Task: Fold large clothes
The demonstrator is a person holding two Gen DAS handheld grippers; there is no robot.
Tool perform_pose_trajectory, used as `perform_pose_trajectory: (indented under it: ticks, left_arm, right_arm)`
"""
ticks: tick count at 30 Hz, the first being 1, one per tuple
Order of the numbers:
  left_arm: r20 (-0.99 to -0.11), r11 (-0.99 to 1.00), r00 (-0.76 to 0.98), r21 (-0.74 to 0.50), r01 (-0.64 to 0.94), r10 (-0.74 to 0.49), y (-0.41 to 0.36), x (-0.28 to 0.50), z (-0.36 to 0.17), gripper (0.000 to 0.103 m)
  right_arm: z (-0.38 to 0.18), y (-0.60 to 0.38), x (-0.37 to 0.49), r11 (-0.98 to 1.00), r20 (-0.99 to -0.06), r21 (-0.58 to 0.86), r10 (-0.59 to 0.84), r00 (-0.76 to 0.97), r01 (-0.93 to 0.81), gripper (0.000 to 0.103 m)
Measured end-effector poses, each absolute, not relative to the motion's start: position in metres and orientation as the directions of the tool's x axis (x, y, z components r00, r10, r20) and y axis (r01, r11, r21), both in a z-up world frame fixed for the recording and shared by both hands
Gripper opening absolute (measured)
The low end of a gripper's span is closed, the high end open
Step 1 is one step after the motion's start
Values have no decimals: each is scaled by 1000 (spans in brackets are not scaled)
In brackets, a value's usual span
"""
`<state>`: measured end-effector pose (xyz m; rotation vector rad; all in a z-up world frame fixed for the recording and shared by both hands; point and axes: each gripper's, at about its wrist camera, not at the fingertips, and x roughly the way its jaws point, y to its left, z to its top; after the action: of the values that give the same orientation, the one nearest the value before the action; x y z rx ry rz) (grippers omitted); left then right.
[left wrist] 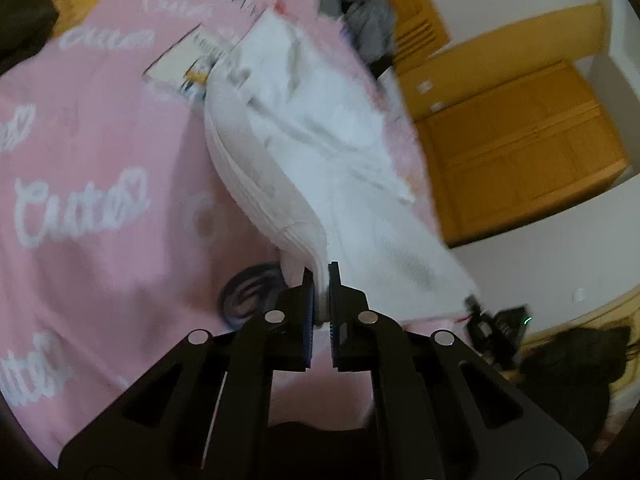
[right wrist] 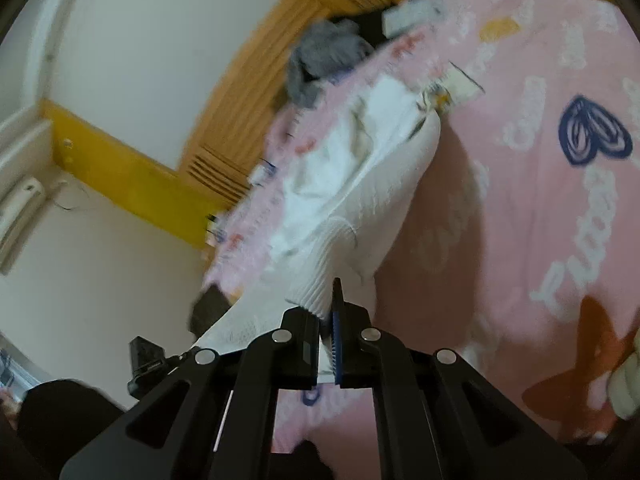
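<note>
The left gripper (left wrist: 320, 280) is closed tight on the ribbed edge of a white sweater (left wrist: 304, 148), with layers of knit pinched between its two fingers. The right gripper (right wrist: 326, 300) is likewise clamped shut on a ribbed band of the same white sweater (right wrist: 360, 184), perhaps a cuff or hem. From each gripper the sweater stretches away, lifted at the near end and trailing down at the far end onto a pink blanket (left wrist: 100, 128) printed with white cursive words and dark blue hearts. The sweater's long axis runs from the grippers, near, toward the far edge of the blanket, where its far part lies rumpled on the fabric. Beyond it, at the far edge, sits a bundle of grey cloth (left wrist: 360, 12), and beside the sweater lies a small open notebook or card (left wrist: 180, 62). Yellow wooden cabinets (left wrist: 520, 140) and pale walls fill the background. As for progress, the fold seems to be at an early or middle stage: the sweater is gripped and raised but looks loose and wrinkled, not yet a neat flat stack, so laying it down and making the remaining folds appear still to come.
</note>
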<state>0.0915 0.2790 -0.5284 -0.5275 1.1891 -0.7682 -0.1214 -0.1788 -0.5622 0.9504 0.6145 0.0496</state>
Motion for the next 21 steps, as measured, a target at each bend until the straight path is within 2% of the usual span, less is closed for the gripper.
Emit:
perform_pose_trajectory:
  ticks: [2,5,10,17,21]
  left_arm:
    - [-658,678,171,-689,255,-733,273,93,-545,5]
    - [-646,669,173,-714,207,-744,271,102,-562,5]
    - [-603,638,223,-756,146,-766,282,134,-561,5]
    - [-579,631,254,-737,243,-775,256,225,-524,5]
    - [-575,633,266,-701,328,-774,227,295,-491,5]
  right_arm:
    - [-564,-178,-114,609,-481,759,282,830,232,5]
    - [-562,-184,-110,568,-431,796,292,854,208,5]
    - [-552,-199,-96,566,-437,794,275,856,223,5]
    - [-532,-247,-35,532,-439,806,245,864,259,5]
    - [-510,-273,33,546,-458,790,220,861,280,5]
